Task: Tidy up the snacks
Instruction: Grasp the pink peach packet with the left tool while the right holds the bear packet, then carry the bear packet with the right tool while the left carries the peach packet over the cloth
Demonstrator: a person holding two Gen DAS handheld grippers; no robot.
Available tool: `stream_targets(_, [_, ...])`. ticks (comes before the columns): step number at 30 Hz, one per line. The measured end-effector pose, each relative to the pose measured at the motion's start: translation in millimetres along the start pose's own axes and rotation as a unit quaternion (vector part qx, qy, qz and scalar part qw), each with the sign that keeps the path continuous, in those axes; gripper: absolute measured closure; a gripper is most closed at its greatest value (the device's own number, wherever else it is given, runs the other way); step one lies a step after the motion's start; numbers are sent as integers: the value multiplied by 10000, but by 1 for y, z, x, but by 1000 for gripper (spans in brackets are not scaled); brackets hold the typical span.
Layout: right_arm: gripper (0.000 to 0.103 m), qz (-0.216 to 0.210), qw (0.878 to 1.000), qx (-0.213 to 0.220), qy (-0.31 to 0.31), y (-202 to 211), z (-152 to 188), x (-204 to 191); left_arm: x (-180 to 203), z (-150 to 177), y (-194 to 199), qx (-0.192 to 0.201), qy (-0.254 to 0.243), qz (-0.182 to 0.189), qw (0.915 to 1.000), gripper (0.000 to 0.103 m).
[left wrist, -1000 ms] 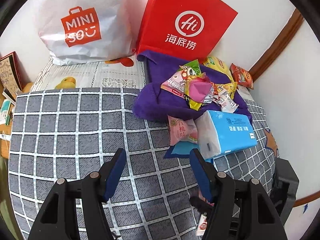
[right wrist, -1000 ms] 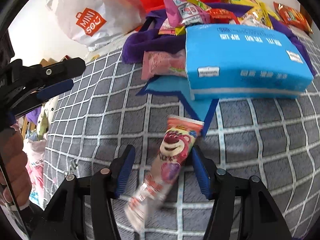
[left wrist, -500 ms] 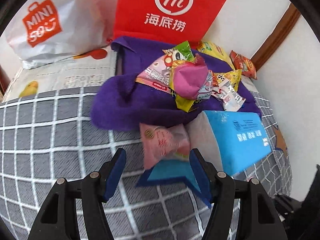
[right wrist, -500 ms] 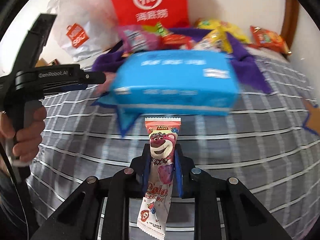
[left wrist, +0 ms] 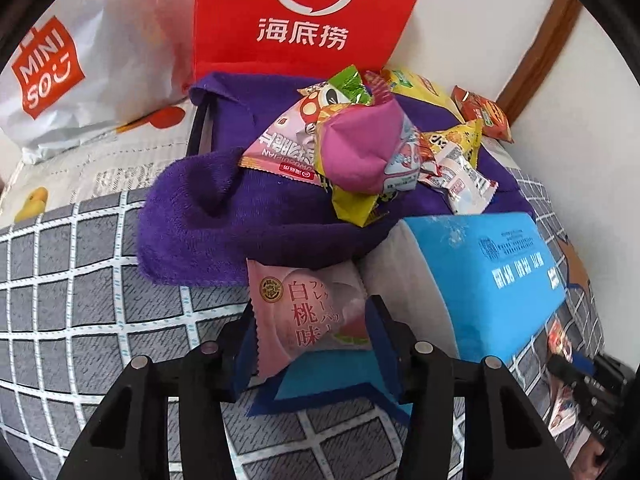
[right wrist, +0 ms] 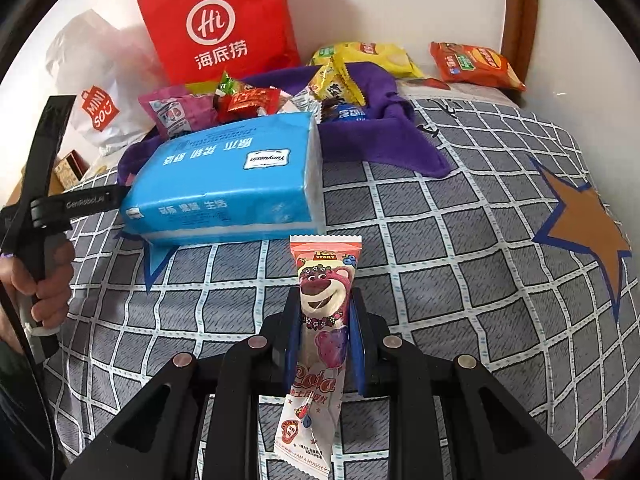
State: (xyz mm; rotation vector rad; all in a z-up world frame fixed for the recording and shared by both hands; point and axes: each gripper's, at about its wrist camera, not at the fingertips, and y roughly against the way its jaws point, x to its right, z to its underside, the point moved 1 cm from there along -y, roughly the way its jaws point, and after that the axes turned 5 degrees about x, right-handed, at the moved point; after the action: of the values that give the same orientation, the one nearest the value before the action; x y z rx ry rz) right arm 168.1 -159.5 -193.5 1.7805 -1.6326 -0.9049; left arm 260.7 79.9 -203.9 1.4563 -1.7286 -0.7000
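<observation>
A pink peach-flavour snack packet [left wrist: 308, 304] lies on the checked bedcover [left wrist: 80, 288], against a blue tissue pack [left wrist: 492, 280]. My left gripper [left wrist: 312, 320] straddles it, jaws closing, both pads touching the packet's sides. My right gripper [right wrist: 325, 300] is shut on a long pink bear-print candy packet [right wrist: 325, 264], held upright above the cover. A pile of mixed snack packets [left wrist: 360, 148] rests on a purple towel [left wrist: 208, 216] behind the tissue pack.
A red paper bag [left wrist: 304, 12] and a white shopping bag [left wrist: 60, 72] stand against the back wall. Yellow [right wrist: 368, 56] and orange [right wrist: 476, 64] packets lie at the far right. A hand [right wrist: 48, 292] holds the left gripper's handle. The wall closes the right side.
The left gripper came forward and down over the pink peach packet, and its jaws narrowed onto it. The right gripper shut on the bear packet, lifted it and swung to the right.
</observation>
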Motion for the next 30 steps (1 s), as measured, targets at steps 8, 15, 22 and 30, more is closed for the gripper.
stream_targets(8, [81,-92,9998,125,-117,16,3,3,-7,12,42,161,122,-129,9997,55])
stream_targets(15, [81,-72,9994,277,-216,39,1,8,10,26,80,319,187,51,9993,55])
stream_targets(22, [81,-56,9986,486,-204,66,-3,10,33,36,109,452,200,321,9983,55])
stream_targets(30, [81,-122,9966,797,-141,92,-20,6,62,35,134,568,125,604,9965,55])
